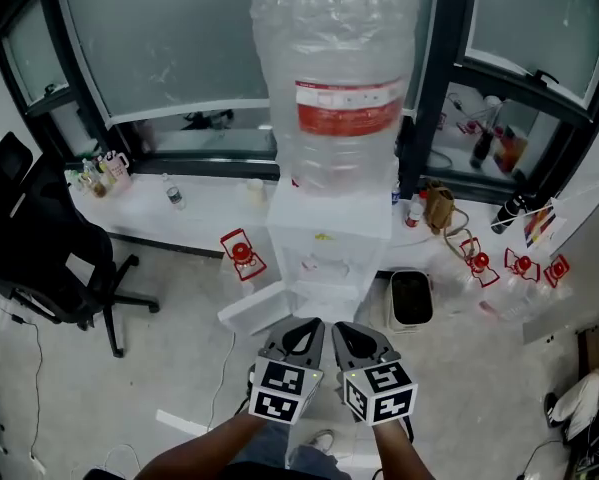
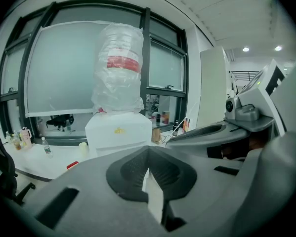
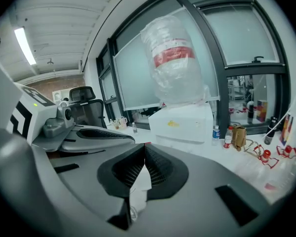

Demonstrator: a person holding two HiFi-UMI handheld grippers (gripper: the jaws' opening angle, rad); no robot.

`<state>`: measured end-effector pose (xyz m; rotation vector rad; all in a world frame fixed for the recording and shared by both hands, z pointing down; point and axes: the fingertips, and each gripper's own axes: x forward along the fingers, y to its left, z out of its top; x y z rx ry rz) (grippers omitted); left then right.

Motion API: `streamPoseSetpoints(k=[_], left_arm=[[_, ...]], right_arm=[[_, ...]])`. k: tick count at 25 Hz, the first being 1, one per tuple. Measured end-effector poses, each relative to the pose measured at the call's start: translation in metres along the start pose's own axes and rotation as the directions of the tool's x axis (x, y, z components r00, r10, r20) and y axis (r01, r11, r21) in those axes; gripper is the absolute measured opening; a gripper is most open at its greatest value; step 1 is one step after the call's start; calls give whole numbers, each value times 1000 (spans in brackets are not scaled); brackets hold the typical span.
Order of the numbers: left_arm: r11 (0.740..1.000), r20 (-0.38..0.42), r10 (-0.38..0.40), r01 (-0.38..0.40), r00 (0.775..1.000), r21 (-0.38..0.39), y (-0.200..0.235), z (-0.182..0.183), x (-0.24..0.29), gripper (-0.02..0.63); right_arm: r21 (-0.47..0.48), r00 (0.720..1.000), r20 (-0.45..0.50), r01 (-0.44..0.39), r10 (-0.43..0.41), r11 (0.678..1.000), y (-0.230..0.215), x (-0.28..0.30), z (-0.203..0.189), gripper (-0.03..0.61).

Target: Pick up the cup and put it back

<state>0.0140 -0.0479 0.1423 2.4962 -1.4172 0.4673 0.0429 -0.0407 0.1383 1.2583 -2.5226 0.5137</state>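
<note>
Stands over a pale floor, bare forearms reaching up from the bottom edge of the head view, left hand (image 1: 241, 430) and right hand (image 1: 397, 436) each wrapped round a tool's grip. Holds the left gripper (image 1: 304, 338) and the right gripper (image 1: 353, 340) level and side by side, just apart, marker cubes turned up, noses aimed ahead at the water dispenser (image 1: 329, 243). Shows both pairs of jaws pressed together, pad against pad, with nothing between them in either gripper view.

Faces, just beyond the noses, a flat white panel (image 1: 254, 311) lying on the floor at the dispenser's left foot and a black bin (image 1: 410, 298) standing at its right. Passes a small red-and-white object (image 1: 241, 251) leaning near the ledge's front. Rises past the white cabinet to a large water bottle (image 1: 334, 78) upended on top, wrapped in clear plastic and banded with a red label.

Finds the cup (image 1: 255, 190), small and pale, upright on the white ledge (image 1: 204, 223) just left of the dispenser, well apart from both grippers. Takes in a small clear bottle (image 1: 175, 196) farther left on the same ledge, a black office chair (image 1: 39, 238) at the far left, and frosted window panes (image 1: 159, 38) in dark frames behind everything.
</note>
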Motion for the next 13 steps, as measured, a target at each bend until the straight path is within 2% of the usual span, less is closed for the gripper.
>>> streamPoseSetpoints(k=[13], left_arm=[[1000,4,10,-10,1000,-4,-28,3,-13,12]], right_arm=[[11,1000,19,1,-2,1000,7,-31,-2,20]])
